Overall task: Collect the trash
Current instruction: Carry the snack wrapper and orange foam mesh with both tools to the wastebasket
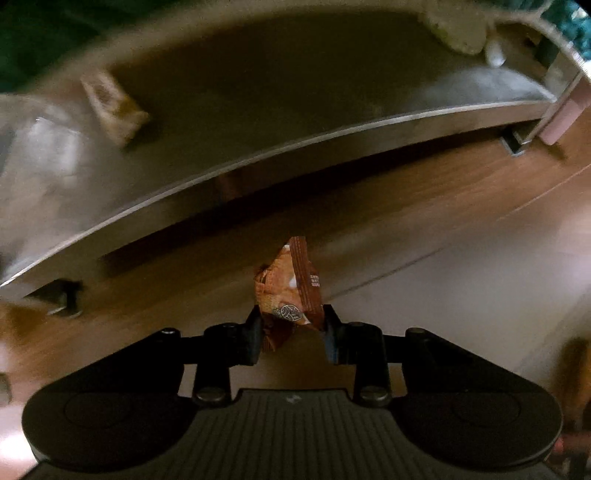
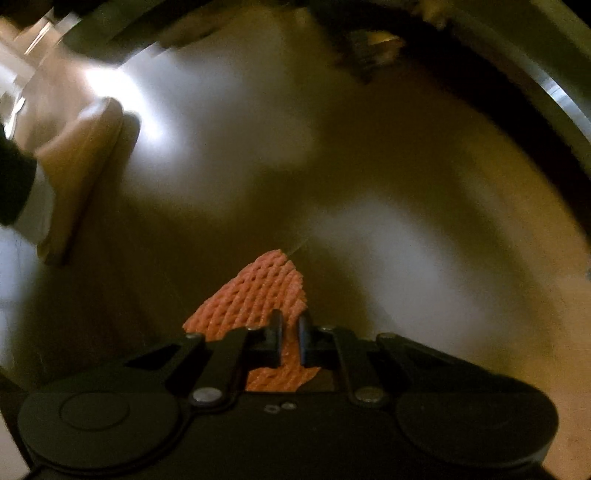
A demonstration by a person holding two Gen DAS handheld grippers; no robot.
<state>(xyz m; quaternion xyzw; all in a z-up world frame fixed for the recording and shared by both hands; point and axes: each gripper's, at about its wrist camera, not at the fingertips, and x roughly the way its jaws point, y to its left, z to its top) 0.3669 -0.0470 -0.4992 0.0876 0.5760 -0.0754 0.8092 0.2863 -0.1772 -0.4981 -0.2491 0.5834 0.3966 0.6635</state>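
Observation:
In the left wrist view, my left gripper (image 1: pixel 293 323) is shut on a crumpled orange-brown snack wrapper (image 1: pixel 291 291), which hangs above the wooden floor (image 1: pixel 443 221). In the right wrist view, my right gripper (image 2: pixel 290 326) is shut on a pink foam fruit net (image 2: pixel 255 295), which sticks out ahead of the narrow jaws. Both pieces are off the floor. Another tan wrapper (image 1: pixel 114 110) lies on the low table top, and a pale crumpled lump (image 1: pixel 458 33) sits at its far right end.
A low table with a metal rim (image 1: pixel 258 155) and short legs (image 1: pixel 62 299) spans the left wrist view. In the right wrist view, a person's foot in a beige slipper (image 2: pixel 81 166) stands at the left. A curved metal edge (image 2: pixel 561 99) and blurred litter (image 2: pixel 373 48) lie at the top right.

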